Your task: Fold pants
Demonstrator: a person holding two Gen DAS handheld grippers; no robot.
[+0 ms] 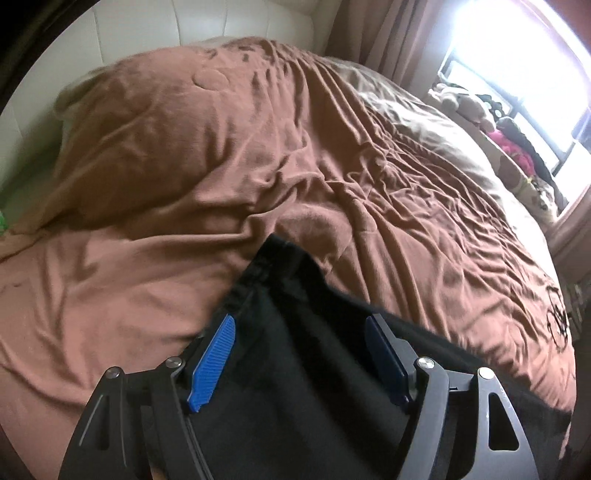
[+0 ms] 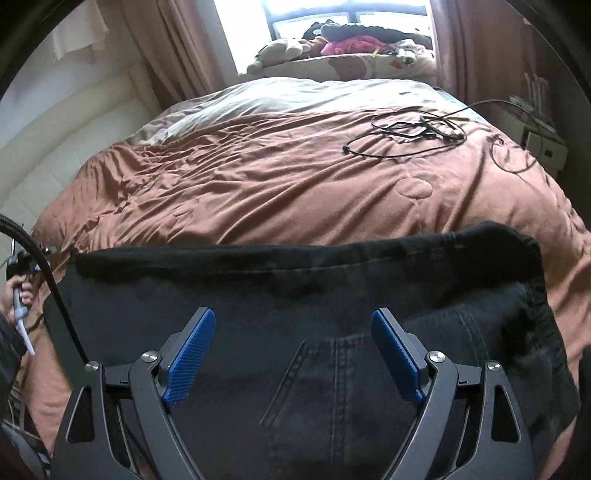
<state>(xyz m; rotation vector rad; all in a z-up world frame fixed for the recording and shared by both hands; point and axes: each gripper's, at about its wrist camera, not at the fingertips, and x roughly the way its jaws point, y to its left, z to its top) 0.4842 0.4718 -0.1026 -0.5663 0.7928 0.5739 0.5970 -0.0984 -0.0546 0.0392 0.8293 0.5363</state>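
Observation:
Black denim pants (image 2: 332,280) lie folded on the brown bedspread (image 2: 258,184), with a stitched back pocket facing up near me. In the right wrist view, my right gripper (image 2: 292,314) hovers over them, its blue pads (image 2: 190,354) wide apart and holding nothing. The left wrist view shows the same pants (image 1: 280,266) from their left end, with a corner pointing away across the bed. My left gripper (image 1: 299,321) hangs over that end, its blue pads (image 1: 212,363) spread and not pressing on the cloth.
A tangle of black cables (image 2: 406,133) lies on the bedspread at the far right. Stuffed toys (image 2: 343,37) sit on the sill under the bright window. A white padded headboard (image 1: 147,29) backs a covered pillow (image 1: 147,147). A person's hand (image 2: 14,291) is at the left edge.

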